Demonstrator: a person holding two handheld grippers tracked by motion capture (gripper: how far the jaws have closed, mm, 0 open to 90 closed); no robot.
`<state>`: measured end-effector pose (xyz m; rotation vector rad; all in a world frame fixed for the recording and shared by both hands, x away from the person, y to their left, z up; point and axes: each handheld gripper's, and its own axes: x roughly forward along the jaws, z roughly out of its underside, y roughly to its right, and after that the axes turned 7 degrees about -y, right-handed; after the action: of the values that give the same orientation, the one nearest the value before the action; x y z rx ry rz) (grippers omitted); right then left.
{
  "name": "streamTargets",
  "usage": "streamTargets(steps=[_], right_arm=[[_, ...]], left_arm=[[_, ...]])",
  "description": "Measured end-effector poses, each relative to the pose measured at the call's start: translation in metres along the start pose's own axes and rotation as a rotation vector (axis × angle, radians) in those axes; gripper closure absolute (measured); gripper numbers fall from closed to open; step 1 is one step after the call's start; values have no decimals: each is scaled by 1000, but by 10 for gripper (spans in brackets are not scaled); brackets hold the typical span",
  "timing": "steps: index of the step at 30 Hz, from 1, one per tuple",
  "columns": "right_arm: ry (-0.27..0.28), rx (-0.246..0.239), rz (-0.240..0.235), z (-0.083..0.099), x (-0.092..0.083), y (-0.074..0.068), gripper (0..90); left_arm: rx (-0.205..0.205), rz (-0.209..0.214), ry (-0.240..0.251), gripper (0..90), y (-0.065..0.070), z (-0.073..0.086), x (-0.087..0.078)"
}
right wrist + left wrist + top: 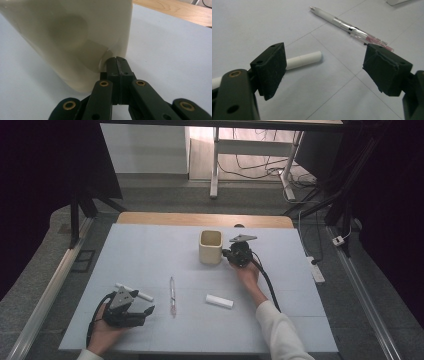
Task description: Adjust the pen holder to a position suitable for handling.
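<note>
High view: desk [150, 250], pale blue covering, gridded.

Item 1. Cream cup [210, 247], upright, open mouth up, toward the far middle of the desk. Right gripper [231, 254] is just beside its right wall; in the right gripper view the jaws are pressed together with nothing between them, tips touching the cup's [75, 37] lower wall. Likely a nudge or a steadying push, not a grasp.

Item 2. Clear pen [172, 295], pink inside, lying flat near the middle front, well apart from the cup.

Item 3. White stick [134, 292], lying flat just beyond the left gripper [142, 312].

Item 4. White cylinder [219, 301], flat, right of the pen.

Left gripper [324, 75]: rests low at the near left, jaws wide apart, empty, facing the white stick [304, 59] and pen [349, 27], apparently ready for a pickup.
</note>
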<state>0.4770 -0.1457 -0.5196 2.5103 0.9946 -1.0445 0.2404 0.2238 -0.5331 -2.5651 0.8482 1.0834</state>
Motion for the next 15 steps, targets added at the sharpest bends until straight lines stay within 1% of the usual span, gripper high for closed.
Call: streamTargets(steps=[3,5,7,8,12,15], right_arm=[[1,-8,-13,-1,2,-3,892],[2,-21,-22,-2,4,-6,892],[1,-38,-14,-3,5,-9,892],[3,-39,-11,-3,5,-9,892],[12,-18,-41,-2,5,-6,892],[16,-29,-33,-2,2,-7,892]], left_arm=[[-2,-2,2,188,0,0,-1],[-4,-1,0,188,-1,1,0],[-6,-1,0,188,-1,1,0],[-6,-1,1,188,-1,1,0],[-8,-4,0,188,-2,2,-1],[-9,-2,3,188,-3,2,-1]])
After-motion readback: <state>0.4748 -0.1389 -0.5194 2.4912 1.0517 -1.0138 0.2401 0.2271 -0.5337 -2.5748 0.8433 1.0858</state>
